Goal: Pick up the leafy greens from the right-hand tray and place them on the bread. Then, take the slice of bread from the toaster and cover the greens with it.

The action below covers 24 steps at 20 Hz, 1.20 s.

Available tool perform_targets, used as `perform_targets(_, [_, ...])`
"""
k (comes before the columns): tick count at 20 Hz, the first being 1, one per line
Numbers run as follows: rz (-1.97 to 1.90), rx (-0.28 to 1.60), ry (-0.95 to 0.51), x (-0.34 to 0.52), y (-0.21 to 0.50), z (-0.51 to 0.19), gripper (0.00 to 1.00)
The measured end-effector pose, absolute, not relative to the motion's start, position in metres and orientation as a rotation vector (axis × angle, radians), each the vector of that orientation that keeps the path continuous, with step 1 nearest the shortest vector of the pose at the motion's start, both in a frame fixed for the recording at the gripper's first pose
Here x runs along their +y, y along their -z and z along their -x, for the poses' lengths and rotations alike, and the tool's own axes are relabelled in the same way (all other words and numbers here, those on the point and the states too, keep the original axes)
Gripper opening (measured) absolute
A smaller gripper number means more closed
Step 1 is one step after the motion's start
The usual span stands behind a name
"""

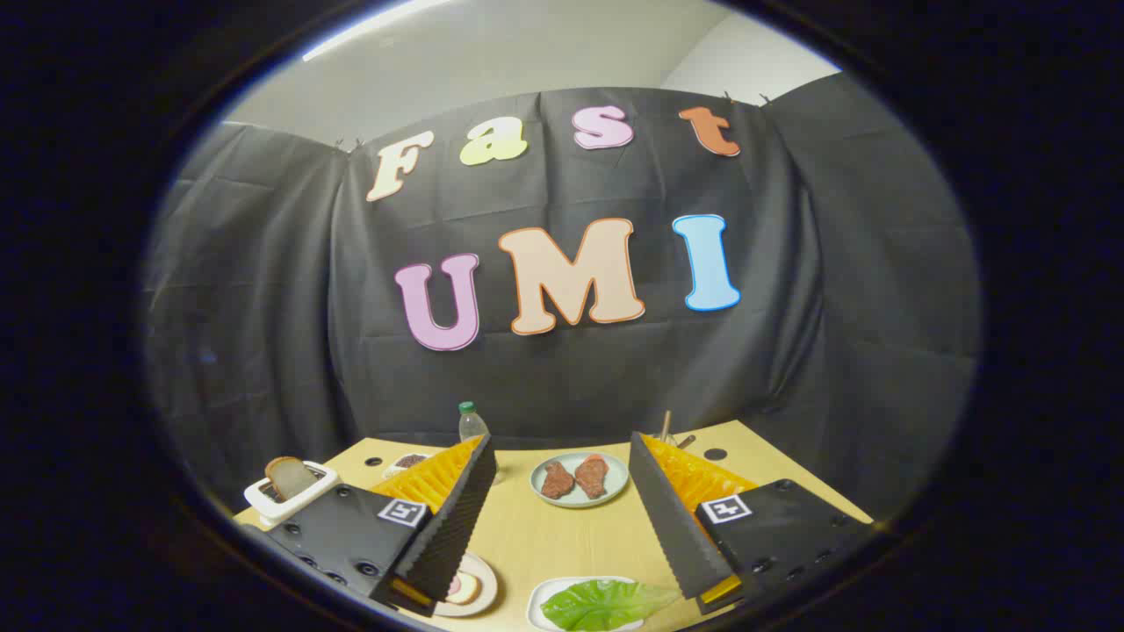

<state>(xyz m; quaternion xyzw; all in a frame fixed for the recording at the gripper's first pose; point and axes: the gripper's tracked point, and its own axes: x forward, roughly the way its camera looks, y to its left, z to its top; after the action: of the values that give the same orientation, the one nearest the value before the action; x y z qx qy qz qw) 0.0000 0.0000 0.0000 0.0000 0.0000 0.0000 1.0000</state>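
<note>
My gripper (562,518) hangs open above the wooden table (562,540), nothing between its fingers. A green leaf (601,604) lies on a white tray (543,594) just below and between the fingertips, nearer the right finger. Beside the left fingertip sits a small plate (484,593) with a slice of bread (463,588) and something pink on it, partly hidden by the finger. A white toaster (290,493) stands beyond the left finger with a bread slice (290,477) sticking up out of it.
A pale plate (580,479) with two brown pieces of meat sits ahead between the fingers. A clear bottle with a green cap (471,424) stands at the back, a small dish of dark bits (408,461) to its left. Thin sticks (667,427) rise behind the right finger.
</note>
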Motion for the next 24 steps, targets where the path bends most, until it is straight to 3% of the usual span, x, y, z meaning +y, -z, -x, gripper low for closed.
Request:
perform_targets(18, [0.018,0.014,0.011,-0.007,0.004,0.012,0.97])
perform_targets(24, [0.017,0.257,0.038,-0.064,0.061,0.008,0.97])
